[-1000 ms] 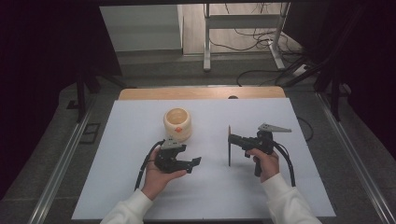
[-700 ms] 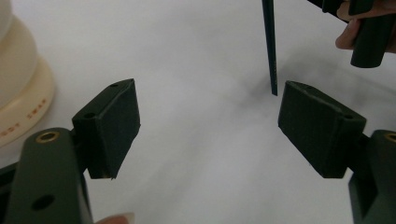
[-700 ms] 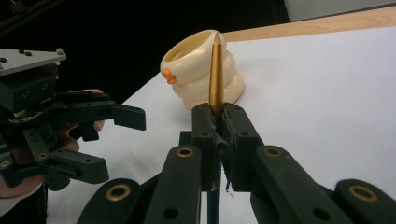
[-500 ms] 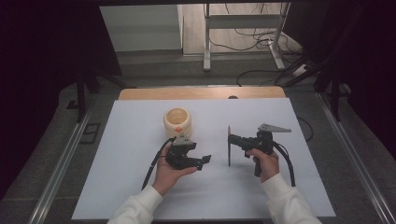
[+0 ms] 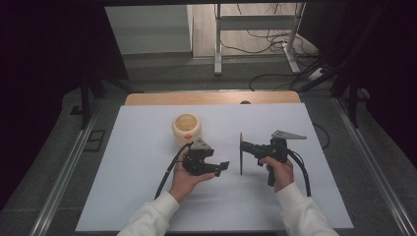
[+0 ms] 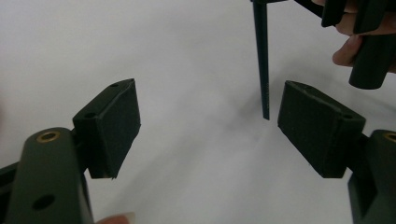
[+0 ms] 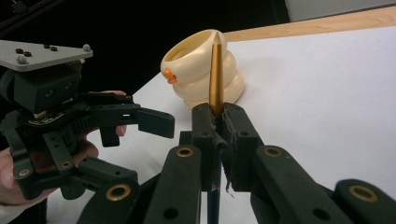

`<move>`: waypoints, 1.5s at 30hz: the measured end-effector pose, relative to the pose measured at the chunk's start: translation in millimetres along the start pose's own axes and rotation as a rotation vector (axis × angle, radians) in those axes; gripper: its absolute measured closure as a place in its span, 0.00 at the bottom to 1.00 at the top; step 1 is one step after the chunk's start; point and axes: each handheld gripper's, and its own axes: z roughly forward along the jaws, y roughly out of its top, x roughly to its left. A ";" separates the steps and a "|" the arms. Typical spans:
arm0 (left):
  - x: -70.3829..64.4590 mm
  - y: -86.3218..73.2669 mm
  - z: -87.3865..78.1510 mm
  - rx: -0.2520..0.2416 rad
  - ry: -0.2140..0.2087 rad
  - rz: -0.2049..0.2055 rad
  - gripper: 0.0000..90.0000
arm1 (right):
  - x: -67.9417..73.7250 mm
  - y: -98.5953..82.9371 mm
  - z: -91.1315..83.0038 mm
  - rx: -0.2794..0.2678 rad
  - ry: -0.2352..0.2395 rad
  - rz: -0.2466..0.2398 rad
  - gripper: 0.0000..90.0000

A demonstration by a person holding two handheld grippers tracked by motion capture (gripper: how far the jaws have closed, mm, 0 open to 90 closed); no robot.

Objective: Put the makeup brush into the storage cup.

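A slim dark pen with a gold tapered end [image 5: 241, 156] stands upright, its lower tip near the white table. My right gripper [image 5: 244, 146] is shut on it, and in the right gripper view the gold end [image 7: 216, 70] rises above the closed jaws [image 7: 217, 122]. My left gripper [image 5: 223, 167] is open, a short way left of the pen and pointing at it. Seen from the left gripper view, the pen [image 6: 262, 60] hangs just beyond the spread jaws [image 6: 208, 121], nearer the right one. A cream ringed holder [image 5: 187, 129] with an orange beak [image 7: 169, 74] stands behind the left hand.
The white table sheet [image 5: 128, 187] has open room on the left, right and front. A wooden strip [image 5: 211, 98] runs along its far edge. Cables trail from both grippers toward the person. Dark floor and a metal stand [image 5: 219, 39] lie beyond.
My left gripper has moved right, away from the holder's front and toward the pen, its open jaws now close to it. The right gripper and pen have stayed put.
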 end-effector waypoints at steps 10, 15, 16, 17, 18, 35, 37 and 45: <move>-10.3 8.5 17.0 0.003 -0.034 0.011 0.25 | 0.6 0.0 0.1 0.002 0.003 0.000 0.94; -12.5 11.7 26.4 0.008 -0.055 0.002 0.25 | 0.5 0.2 -0.2 -0.001 0.003 0.000 0.94; -12.2 12.0 28.0 0.005 -0.062 -0.004 0.25 | 0.4 0.3 -0.3 -0.002 0.003 -0.001 0.94; -12.5 12.2 28.6 0.004 -0.062 -0.009 0.25 | 0.4 0.4 -0.4 -0.002 0.003 -0.001 0.94; -13.1 12.3 29.6 0.005 -0.061 -0.006 0.26 | 0.3 0.4 -0.5 -0.002 0.003 -0.001 0.94; -8.2 13.5 45.2 -0.053 -0.136 -0.086 0.48 | -0.1 0.1 0.4 -0.008 0.007 -0.007 0.94; -7.6 13.6 47.4 -0.053 -0.145 -0.089 0.53 | 0.0 0.1 0.5 -0.007 0.008 -0.007 0.94; -8.4 15.0 53.1 -0.064 -0.199 -0.108 0.77 | 0.2 -0.2 1.1 -0.004 0.012 -0.006 0.94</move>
